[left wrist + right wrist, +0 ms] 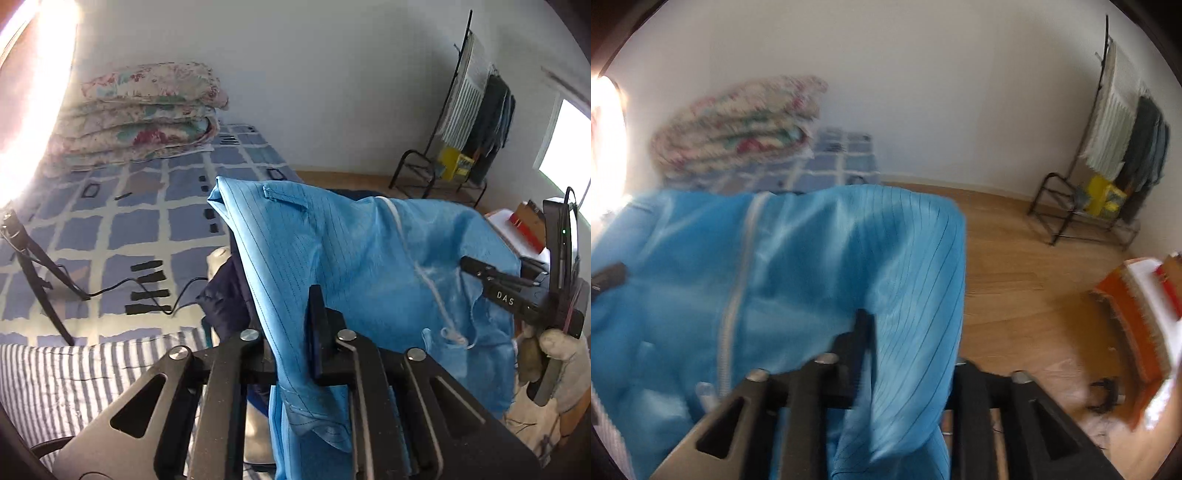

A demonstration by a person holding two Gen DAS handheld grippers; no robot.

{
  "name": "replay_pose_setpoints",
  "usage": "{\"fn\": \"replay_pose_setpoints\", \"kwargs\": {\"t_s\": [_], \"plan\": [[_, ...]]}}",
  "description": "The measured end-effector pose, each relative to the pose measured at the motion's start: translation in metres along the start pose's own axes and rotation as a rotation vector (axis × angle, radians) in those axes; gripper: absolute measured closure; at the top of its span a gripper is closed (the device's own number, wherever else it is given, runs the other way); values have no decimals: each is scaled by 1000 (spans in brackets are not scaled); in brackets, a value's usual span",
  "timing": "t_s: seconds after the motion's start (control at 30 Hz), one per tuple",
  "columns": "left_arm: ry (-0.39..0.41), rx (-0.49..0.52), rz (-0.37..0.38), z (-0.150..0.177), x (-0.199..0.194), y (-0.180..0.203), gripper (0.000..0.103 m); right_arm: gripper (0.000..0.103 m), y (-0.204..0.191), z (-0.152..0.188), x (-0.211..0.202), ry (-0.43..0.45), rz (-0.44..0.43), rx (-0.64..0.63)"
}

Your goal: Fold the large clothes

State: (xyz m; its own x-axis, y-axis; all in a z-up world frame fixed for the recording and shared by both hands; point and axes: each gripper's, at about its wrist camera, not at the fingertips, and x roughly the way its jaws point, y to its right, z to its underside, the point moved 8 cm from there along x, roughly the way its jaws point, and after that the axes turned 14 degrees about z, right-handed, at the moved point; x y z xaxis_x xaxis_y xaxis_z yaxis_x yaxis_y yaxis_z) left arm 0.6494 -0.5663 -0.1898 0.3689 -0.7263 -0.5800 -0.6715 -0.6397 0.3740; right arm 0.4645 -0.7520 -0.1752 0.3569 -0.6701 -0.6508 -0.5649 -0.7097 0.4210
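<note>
Thin, glossy sky-blue garment (351,258), ruled with fine dark pinstripes, one white zip down it and a small sewn loop near its peak; heaped in soft folds across the middle of both views, over a dark navy cloth (225,295) on the bed.

Left gripper (286,314), bottom centre of its own view: black fingers set narrow, pinching a hanging hem of the blue fabric. Right gripper (908,325), bottom centre of the blurred right view: fingers stood wider apart, a fold of the same fabric lying loosely between them, no squeeze to be seen. Same tool at the right edge of the left view, in a pale gloved hand (554,343), tips at the cloth's edge.

Bed cover (110,229) in blue squares on a cream grid, at left. Grey-and-white striped sheet (55,376) at lower left. One stack of puffy floral quilt (147,110) at upper left against a plain white wall. Four black tape strips (147,288) in a column, one black tripod (33,277) with cable. Wood-plank floor (1015,258) at right; one black metal rack (1108,155) hung with striped and dark cloths, yellow box beneath.
</note>
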Motion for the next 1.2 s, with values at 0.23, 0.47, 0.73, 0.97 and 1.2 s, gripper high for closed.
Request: {"fn": "replay_pose_setpoints", "kwargs": {"t_s": [0.23, 0.47, 0.73, 0.97, 1.2], "plan": [[47, 9, -20, 3, -23, 2, 36, 36, 17, 15, -13, -5, 57, 24], [53, 21, -6, 11, -48, 17, 36, 28, 18, 18, -44, 31, 67, 13], [83, 56, -18, 24, -103, 43, 36, 28, 36, 23, -106, 70, 49, 59], [110, 53, -28, 49, -174, 68, 36, 24, 53, 43, -187, 116, 25, 83], [122, 68, -32, 83, -256, 98, 36, 20, 65, 71, -266, 134, -45, 122]]}}
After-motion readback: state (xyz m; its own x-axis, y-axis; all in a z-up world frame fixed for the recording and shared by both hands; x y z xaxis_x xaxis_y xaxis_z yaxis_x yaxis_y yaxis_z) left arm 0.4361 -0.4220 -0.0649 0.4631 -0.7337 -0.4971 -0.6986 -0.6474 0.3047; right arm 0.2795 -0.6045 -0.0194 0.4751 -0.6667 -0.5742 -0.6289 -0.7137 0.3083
